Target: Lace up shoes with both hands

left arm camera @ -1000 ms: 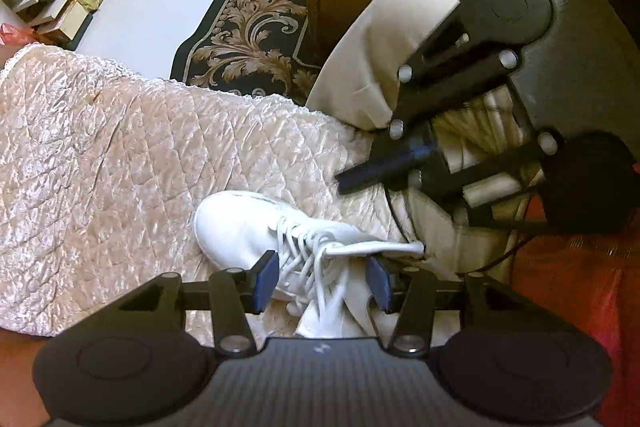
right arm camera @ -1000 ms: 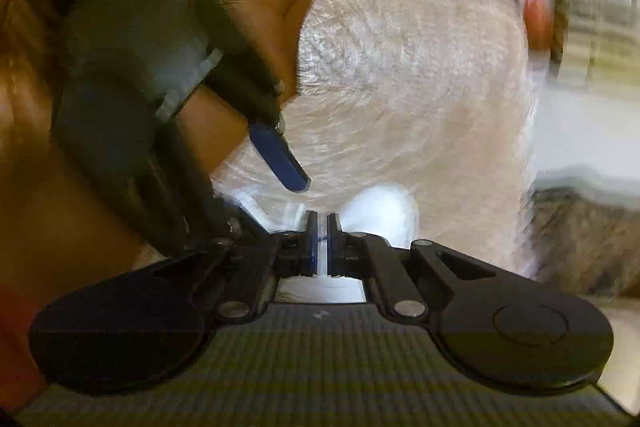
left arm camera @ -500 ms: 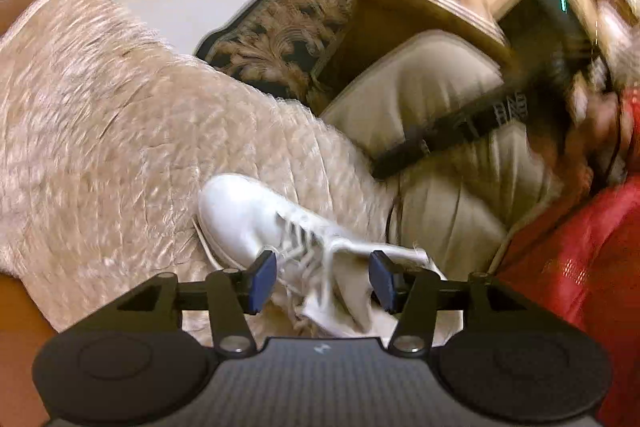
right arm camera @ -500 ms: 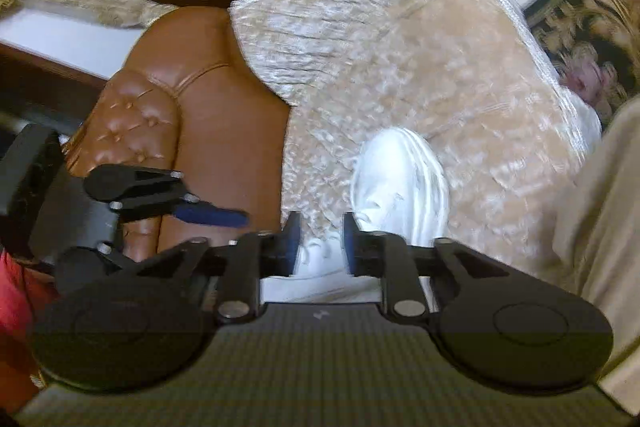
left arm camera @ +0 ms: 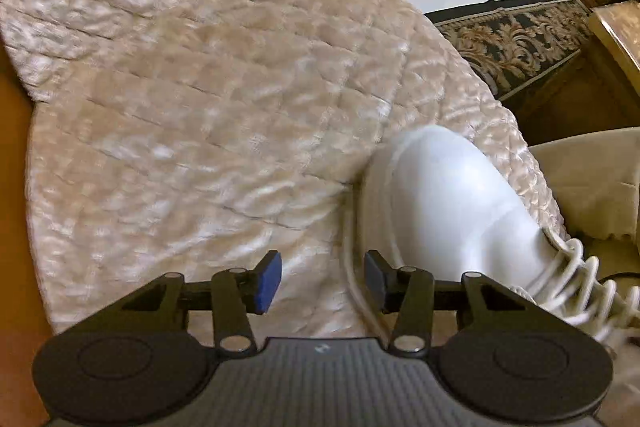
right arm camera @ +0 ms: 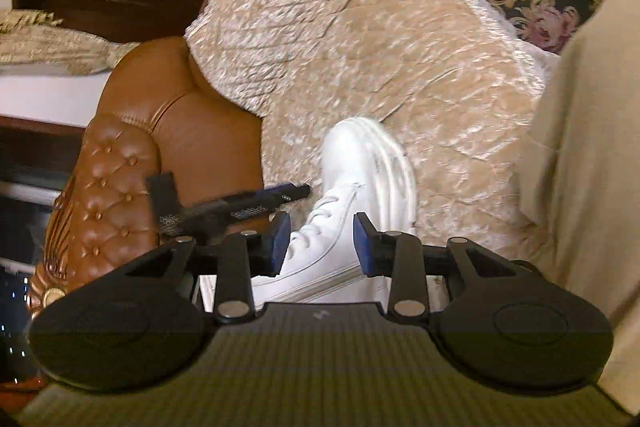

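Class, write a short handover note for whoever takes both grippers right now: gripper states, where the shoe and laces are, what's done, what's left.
Left gripper: open, just been closing; a loose lace runs between the fingers, unpinched.
Right gripper: open, just been opening, nothing clamped; it faces the shoe's laced front.
White shoe lies on the quilted sofa cover.
Done: eyelets look threaded.
Left: laces lie loose; no knot shows. Pick up both ends and tie.

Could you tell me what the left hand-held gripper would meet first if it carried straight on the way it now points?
Most likely the quilted beige cover. The left hand-held gripper points at it with open jaws, while the white shoe and its loose lace lie just to the right. Depth is hard to judge.
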